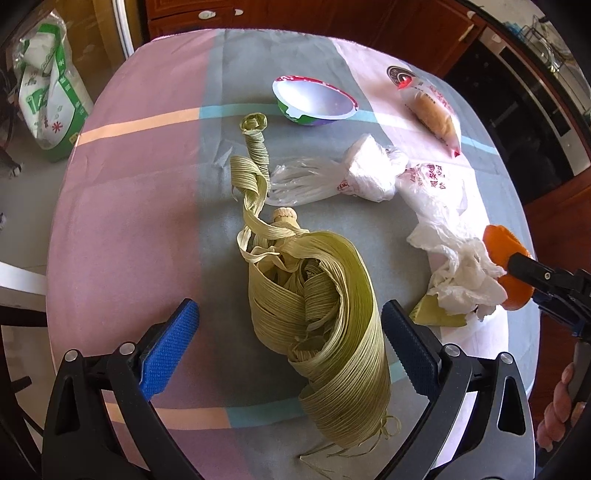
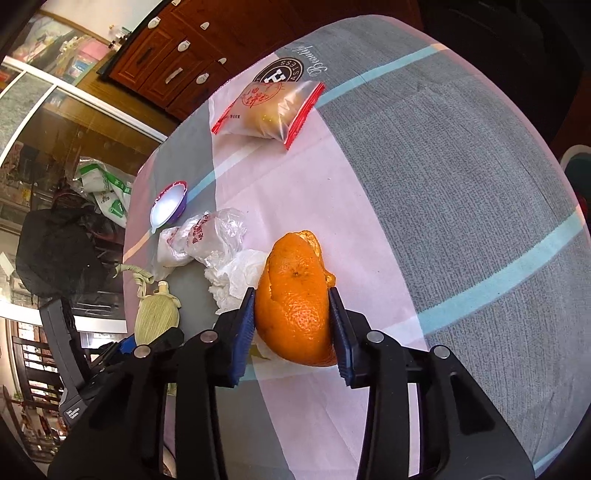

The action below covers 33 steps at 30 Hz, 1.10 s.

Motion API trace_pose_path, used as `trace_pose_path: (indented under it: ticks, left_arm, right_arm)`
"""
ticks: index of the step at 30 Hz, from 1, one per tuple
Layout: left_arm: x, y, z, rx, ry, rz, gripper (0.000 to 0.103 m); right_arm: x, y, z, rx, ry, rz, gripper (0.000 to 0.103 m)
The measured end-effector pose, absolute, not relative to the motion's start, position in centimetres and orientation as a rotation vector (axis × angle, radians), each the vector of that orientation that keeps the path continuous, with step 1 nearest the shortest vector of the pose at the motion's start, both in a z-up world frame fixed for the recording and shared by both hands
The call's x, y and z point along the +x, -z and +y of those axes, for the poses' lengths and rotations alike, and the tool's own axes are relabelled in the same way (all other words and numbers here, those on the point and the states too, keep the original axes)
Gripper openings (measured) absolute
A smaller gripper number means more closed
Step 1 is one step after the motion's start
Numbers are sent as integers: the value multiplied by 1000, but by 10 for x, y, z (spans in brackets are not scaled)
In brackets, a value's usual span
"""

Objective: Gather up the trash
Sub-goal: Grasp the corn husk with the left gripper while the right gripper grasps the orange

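A big curl of dried green corn husk (image 1: 325,317) lies on the checked tablecloth (image 1: 129,184). My left gripper (image 1: 290,306) hangs over it, open, with one blue pad on each side of the husk and neither pressing. At the right, my right gripper (image 2: 291,295) is shut on an orange peel (image 2: 295,306), both pads against its sides. The peel (image 1: 498,243) rests beside a crumpled white tissue (image 1: 461,273). Farther back lie crumpled clear plastic bags (image 1: 354,177), an empty white cup (image 1: 314,99) on its side, and a wrapped bun (image 1: 436,110).
A green-and-white sack (image 1: 48,99) stands on the floor off the table's left edge. Wooden cabinets (image 1: 332,14) run along the back. Part of a person's hand (image 1: 561,406) shows at the lower right. The pink left side of the cloth is bare.
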<state>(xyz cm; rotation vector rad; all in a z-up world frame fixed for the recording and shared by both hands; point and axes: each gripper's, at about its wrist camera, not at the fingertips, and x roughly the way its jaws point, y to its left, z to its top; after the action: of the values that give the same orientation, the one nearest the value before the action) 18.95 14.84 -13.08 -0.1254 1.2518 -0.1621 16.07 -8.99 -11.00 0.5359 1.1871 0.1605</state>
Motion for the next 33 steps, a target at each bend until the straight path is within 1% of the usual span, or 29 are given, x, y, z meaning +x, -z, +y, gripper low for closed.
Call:
trace_pose_path:
  ticks: [2, 4, 6, 7, 8, 9, 15, 25, 33]
  left_arm:
    - [190, 131, 145, -120, 165, 1242, 98]
    - [190, 129, 142, -115, 161, 1229, 92]
    - [188, 126, 137, -69, 140, 1209, 65]
    - [188, 125, 135, -54, 135, 1204, 56]
    - [186, 123, 133, -51, 136, 1202, 49]
    - [185, 122, 133, -57, 144, 1202, 47]
    - [159, 110, 132, -67, 172, 1183, 45]
    - [114, 66, 112, -68, 272, 1108, 46]
    - [91, 65, 50, -4, 438, 1103, 46]
  right_arm:
    - [158, 109, -95, 552, -158, 1185, 36]
    - [154, 107, -99, 573, -162, 1182, 36]
    - [151, 105, -103, 588, -169, 1180, 36]
    - [149, 103, -105, 590, -168, 1177, 36]
    - [147, 102, -105, 589, -166, 1174, 36]
    - [145, 101, -106, 585, -165, 1170, 36]
    - [131, 87, -113, 597, -172, 1142, 36]
    - [97, 65, -130, 625, -181, 1090, 36]
    - [61, 88, -131, 634, -173, 1159, 36]
